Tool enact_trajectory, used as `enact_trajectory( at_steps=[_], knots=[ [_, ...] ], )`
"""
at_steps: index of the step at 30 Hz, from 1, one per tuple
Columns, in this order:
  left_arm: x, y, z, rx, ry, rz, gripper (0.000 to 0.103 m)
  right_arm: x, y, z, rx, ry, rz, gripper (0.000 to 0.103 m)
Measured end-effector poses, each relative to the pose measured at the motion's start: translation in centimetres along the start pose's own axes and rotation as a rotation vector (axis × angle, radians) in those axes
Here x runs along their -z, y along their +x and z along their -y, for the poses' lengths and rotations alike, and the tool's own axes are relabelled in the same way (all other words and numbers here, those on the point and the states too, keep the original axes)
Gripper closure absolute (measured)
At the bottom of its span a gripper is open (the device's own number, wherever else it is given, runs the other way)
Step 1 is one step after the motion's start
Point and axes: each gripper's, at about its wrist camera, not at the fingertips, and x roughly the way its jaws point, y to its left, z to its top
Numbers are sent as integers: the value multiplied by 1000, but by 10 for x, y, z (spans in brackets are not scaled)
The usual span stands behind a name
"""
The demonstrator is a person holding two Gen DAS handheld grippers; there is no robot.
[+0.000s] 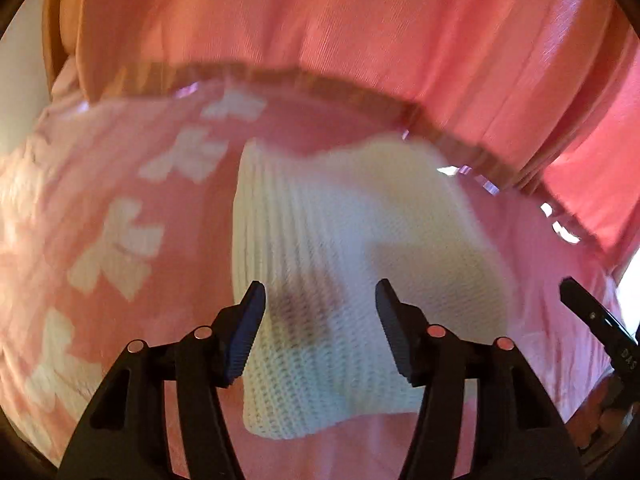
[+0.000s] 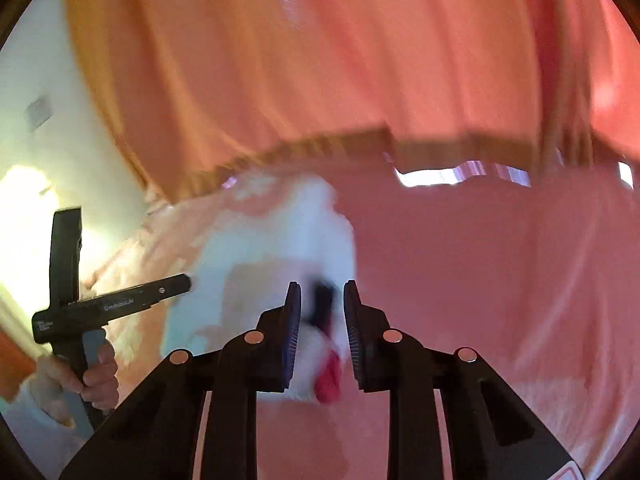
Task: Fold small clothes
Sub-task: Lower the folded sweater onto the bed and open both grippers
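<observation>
A cream waffle-knit garment (image 1: 340,264) lies flat on a pink bedspread (image 1: 120,152) with white block patterns. My left gripper (image 1: 320,320) is open above its near part, holding nothing. In the right wrist view the same white garment (image 2: 280,232) is blurred, with a red and black detail (image 2: 328,384) at its near edge between my fingers. My right gripper (image 2: 322,328) has its jaws close together around that edge, and contact is blurred. The left gripper (image 2: 120,304) shows at the left in a hand, and the right gripper's tip (image 1: 592,312) shows at the left wrist view's right edge.
Pink-orange curtains (image 1: 360,32) hang behind the bed's far edge. A pale wall (image 2: 40,152) with a switch plate is at the left. Bright window slits (image 2: 440,176) show under the curtain hem.
</observation>
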Motion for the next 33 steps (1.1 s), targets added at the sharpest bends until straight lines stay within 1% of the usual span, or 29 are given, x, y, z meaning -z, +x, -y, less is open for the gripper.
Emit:
enact_trajectory(
  at_steps=[1, 2, 3, 5, 6, 7, 8, 9, 10, 11, 12, 13, 15, 17, 18, 19, 20, 21, 22, 24, 26, 27, 28, 29, 30, 31, 32, 33],
  knots=[
    [-1, -6, 1, 1, -1, 19, 45, -5, 2, -6, -12, -25, 6, 80],
    [-3, -9, 4, -5, -2, 35, 43, -10, 6, -14, -44, -35, 10, 80],
    [-5, -9, 7, -7, -8, 45, 43, -12, 11, -22, -81, -38, -3, 82],
    [-8, -7, 13, -6, -10, 48, 42, -18, 34, -34, -139, -49, -61, 83],
    [-7, -6, 14, -8, -2, 42, 42, -17, 46, -37, -146, -62, -98, 87],
    [-6, 3, 18, -35, 15, 34, 42, -9, 57, -40, -139, -80, -133, 88],
    [-6, 7, 14, -70, 28, 21, 41, -3, 76, -38, -91, -95, -182, 89],
    [-4, 15, 13, -104, 47, -3, 41, 6, 93, -31, -14, -108, -234, 101],
    [-2, 23, 12, -138, 64, -32, 41, 16, 108, -18, 58, -94, -281, 103],
    [3, 36, 9, -177, 73, -69, 39, 21, 113, -5, 52, -57, -287, 103],
    [7, 42, 5, -187, 78, -84, 39, 20, 111, 2, 17, -4, -276, 103],
    [10, 44, 4, -201, 84, -77, 39, 16, 106, 2, -2, 21, -278, 103],
    [11, 40, 6, -211, 118, -61, 39, 6, 84, -13, -13, -4, -217, 101],
    [11, 35, 6, -209, 113, -49, 40, 8, 72, -21, -9, -32, -181, 101],
    [10, 35, 6, -206, 107, -52, 40, 15, 75, -21, 11, -38, -193, 101],
    [10, 35, 6, -205, 104, -54, 40, 20, 83, -21, 50, -52, -232, 103],
    [11, 35, 7, -206, 105, -52, 40, 32, 95, -16, 92, -57, -289, 103],
    [11, 34, 8, -207, 109, -51, 41, 37, 101, -14, 86, -38, -300, 103],
    [11, 33, 7, -209, 113, -49, 41, 37, 99, -13, 85, -17, -284, 103],
    [12, 27, 11, -218, 129, -34, 41, 28, 81, -24, 106, -43, -233, 103],
    [15, 19, 16, -222, 138, -13, 41, 24, 60, -34, 124, -75, -153, 103],
    [16, 15, 17, -227, 143, 1, 41, 24, 54, -39, 135, -94, -142, 102],
    [18, 12, 19, -230, 153, 11, 41, 26, 55, -41, 158, -108, -145, 101],
    [22, 8, 21, -235, 165, 20, 41, 34, 63, -39, 187, -117, -182, 101],
    [25, 4, 23, -236, 175, 24, 41, 42, 74, -35, 197, -114, -231, 103],
    [26, 3, 24, -237, 179, 24, 41, 49, 86, -31, 199, -110, -276, 103],
    [29, 2, 25, -241, 182, 24, 41, 55, 94, -30, 186, -111, -293, 103],
    [31, 1, 26, -241, 186, 20, 41, 56, 93, -33, 192, -123, -285, 103]
  ],
)
